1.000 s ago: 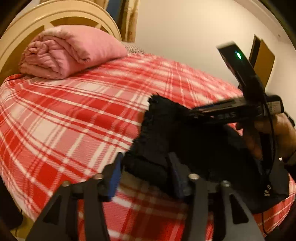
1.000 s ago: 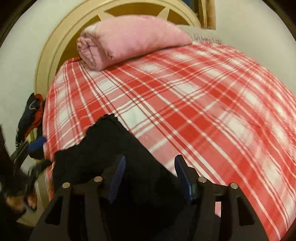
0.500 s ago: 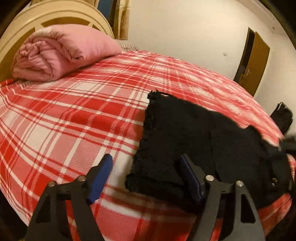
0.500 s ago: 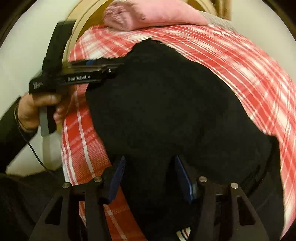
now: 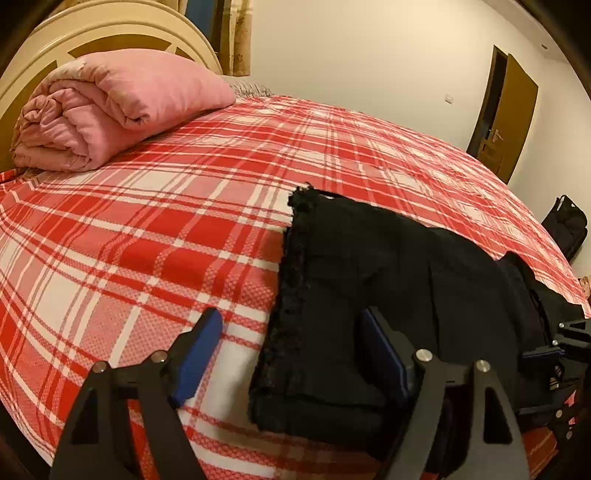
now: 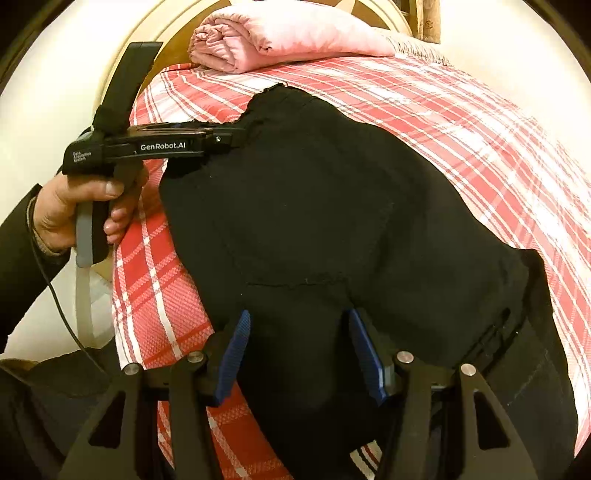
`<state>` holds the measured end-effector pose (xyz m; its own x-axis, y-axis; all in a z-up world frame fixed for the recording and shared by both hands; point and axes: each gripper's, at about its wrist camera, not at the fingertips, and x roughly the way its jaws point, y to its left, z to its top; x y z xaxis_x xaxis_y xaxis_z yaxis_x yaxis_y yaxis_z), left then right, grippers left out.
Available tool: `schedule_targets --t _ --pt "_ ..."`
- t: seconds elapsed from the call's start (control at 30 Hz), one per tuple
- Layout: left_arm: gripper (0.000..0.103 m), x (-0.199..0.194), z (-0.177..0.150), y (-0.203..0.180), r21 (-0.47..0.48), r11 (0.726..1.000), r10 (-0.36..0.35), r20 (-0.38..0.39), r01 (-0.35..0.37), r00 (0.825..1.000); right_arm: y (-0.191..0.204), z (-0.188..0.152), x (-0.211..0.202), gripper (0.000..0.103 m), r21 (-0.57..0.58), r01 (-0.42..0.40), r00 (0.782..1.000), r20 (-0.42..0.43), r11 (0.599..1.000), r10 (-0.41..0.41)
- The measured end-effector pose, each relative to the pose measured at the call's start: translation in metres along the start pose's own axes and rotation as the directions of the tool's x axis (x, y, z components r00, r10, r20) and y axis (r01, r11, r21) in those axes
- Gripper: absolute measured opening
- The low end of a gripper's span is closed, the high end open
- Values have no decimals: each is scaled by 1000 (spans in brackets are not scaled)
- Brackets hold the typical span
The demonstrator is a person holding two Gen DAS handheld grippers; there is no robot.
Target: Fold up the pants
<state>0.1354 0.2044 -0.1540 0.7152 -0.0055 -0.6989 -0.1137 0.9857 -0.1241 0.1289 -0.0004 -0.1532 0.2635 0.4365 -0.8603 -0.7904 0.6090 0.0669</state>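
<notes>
**Black pants lay folded near the bed's edge as both grippers stood over them**

The left gripper (image 5: 291,354) was widening its jaws, the blue pads well apart. One pad sat over the bare plaid bedspread (image 5: 155,229); the other was over the black pants (image 5: 369,266), with the frayed hem edge of the cloth lying between the two. Neither pad pressed on the fabric.

The right gripper (image 6: 299,354) held its jaws partly apart, straddling a hump of the same pants (image 6: 332,206) at the end nearest the camera. Whether its pads (image 6: 236,350) were pinching the cloth or merely standing beside it could not be told from the right wrist view.

The pants lay on the bedspread (image 6: 498,147) at the near side of the bed, doubled over into a broad dark mass, the ragged hem toward the headboard (image 5: 110,33) and the thicker layers toward the foot.

From the right wrist view, the left gripper (image 6: 221,138) appeared side-on at the hem end of the pants, gripped by the person's hand (image 6: 81,206) in a dark sleeve, a cable trailing below it.

A rolled pink blanket (image 5: 110,110) rested on the bedspread against the headboard, well apart from the pants. Beyond the far side of the bed stood a white wall with a brown door (image 5: 513,114) ajar, and a dark bag (image 5: 565,229) sat on the floor past the foot of the bed.
</notes>
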Motion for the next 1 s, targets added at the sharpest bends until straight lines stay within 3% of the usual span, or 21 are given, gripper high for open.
schedule_targets --t 0.17,0.27,0.3,0.37,0.43,0.5,0.57,0.63,0.7,0.8,0.87,0.9,1.0 --pt "76 0 2 0 4 1000 -19 -11 19 1000 -3 -5 -2 58 41 -2 1000 9 999 1" --pt "54 -4 1 -7 20 998 -56 -16 56 998 -3 -6 -1 62 46 -3 1000 20 999 2" --pt "54 -4 1 -11 37 998 -43 -10 44 999 -1 -6 -1 62 46 1 1000 24 999 -2" --pt "56 -3 2 -8 11 999 -43 -9 43 999 1 -7 -1 63 42 11 999 32 999 -12" --pt "68 0 2 -4 -17 999 -34 -13 34 999 0 -8 -1 63 45 12 999 39 999 -14" --pt "70 0 2 0 -23 999 -38 -14 37 999 -1 -9 -1 63 51 8 999 42 999 -11" --pt "71 -2 3 6 -67 994 -85 -26 83 996 -1 -9 -1 63 53 8 999 46 999 -10" --pt "76 -7 3 22 -171 967 -193 -5 189 981 -1 -9 -1 63 52 9 999 48 999 -11" --pt "76 -12 1 33 -242 939 -242 34 243 970 -1 -10 -2 63 55 6 999 50 998 -9" --pt "74 -9 -2 25 -189 955 -232 5 229 973 -4 -11 -11 63 90 -10 997 74 996 4" --pt "75 -3 -5 10 -98 980 -177 -12 175 984 -10 -14 -26 63 120 -23 993 120 992 8" --pt "82 -1 -6 3 -54 985 -162 -14 161 987 -13 -17 -37 63 131 -19 988 154 991 -1" --pt "81 6 -2 -7 -1 992 -129 -35 129 991 -25 -26 -68 63 166 0 973 229 986 -38"
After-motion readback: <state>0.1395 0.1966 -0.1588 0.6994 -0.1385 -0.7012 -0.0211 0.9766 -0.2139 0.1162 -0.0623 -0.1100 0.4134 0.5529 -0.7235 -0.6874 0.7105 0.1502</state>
